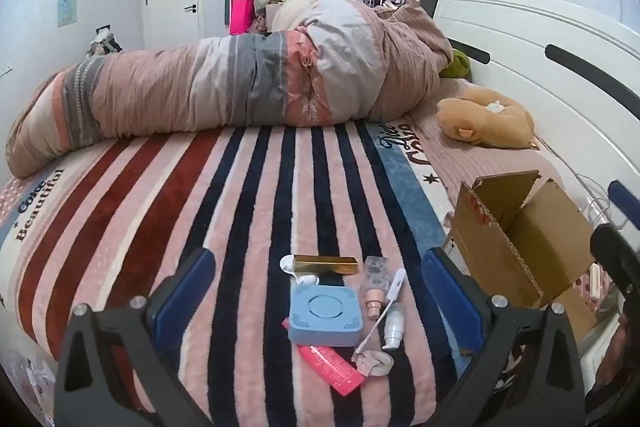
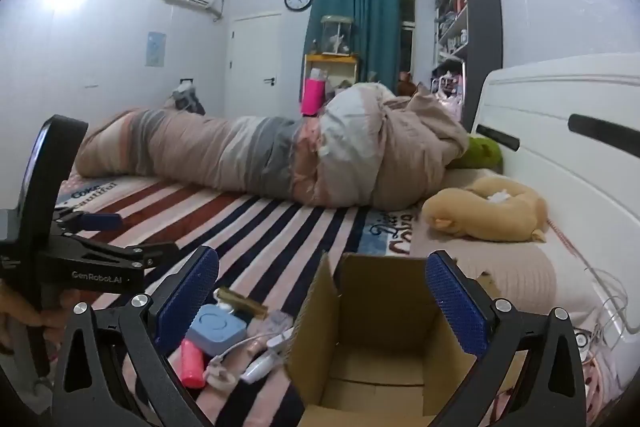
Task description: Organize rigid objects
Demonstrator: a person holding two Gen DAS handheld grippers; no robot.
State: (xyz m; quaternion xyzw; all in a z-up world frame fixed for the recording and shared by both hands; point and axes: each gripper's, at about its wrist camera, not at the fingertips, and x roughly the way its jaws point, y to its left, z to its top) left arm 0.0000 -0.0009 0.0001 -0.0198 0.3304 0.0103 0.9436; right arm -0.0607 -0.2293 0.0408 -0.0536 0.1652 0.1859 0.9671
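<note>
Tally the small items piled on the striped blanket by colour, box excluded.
Blue: 1, the square case
Gold: 1, the bar
Red-pink: 1, the tube
Clear and pink: 1, the small bottle
White: 4, the spoon, thermometer, pump bottle, thin stick
Beige: 1, the crumpled piece
Total: 9

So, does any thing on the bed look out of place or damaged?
Nothing looks damaged or spilled. The small items, such as the blue square case and the pink tube, lie scattered on the striped blanket beside the open, empty cardboard box.
</note>
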